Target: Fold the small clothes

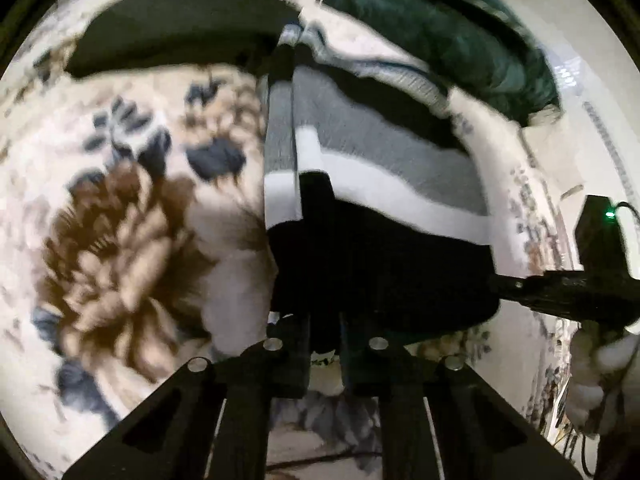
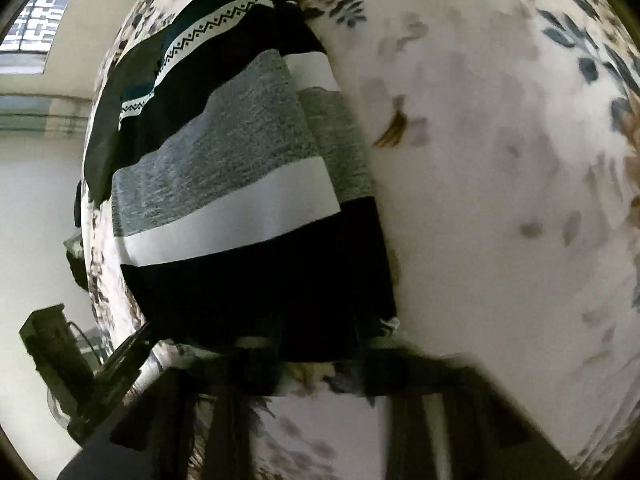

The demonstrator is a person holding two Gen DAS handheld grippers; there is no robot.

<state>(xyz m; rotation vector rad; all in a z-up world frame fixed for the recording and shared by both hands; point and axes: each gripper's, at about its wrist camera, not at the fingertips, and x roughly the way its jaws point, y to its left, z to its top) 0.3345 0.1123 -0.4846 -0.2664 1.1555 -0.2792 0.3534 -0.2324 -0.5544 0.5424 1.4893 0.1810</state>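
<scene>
Both grippers have their jaws closed on the near black hem of the striped sweater, left gripper and right gripper at opposite corners, probably to lift that edge evenly for a fold. The sweater lies on the floral bedspread. Only the left view shows the green fuzzy garment; only the right shows the window.

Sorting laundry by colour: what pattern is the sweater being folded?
The sweater has broad black, grey and white stripes, clearest in the right wrist view.
</scene>
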